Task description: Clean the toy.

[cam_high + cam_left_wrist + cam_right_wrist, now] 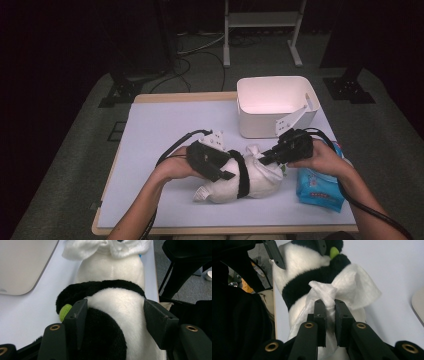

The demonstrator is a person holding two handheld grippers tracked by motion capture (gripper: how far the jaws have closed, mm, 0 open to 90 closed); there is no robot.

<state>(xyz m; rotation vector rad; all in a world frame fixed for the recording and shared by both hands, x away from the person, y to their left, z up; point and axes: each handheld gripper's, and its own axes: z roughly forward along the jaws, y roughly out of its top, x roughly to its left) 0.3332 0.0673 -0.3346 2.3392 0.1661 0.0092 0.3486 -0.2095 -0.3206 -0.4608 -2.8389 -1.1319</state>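
near the middle of the table (165, 120), a black-and-white plush toy (117, 312) lies on its side. the left gripper (113, 315) is clamped around its body, jaws pressing the fur on both sides. the right gripper (329, 306) pinches a white cloth (359, 287) wrapped on the toy. a white bin (275, 105) stands behind and a blue packet (320, 187) lies beside

My tabletop (165, 125) is evenly lit from above, while the room across the top of the frame stays dark; the white bin (275, 105) glares, and close-up views look soft.
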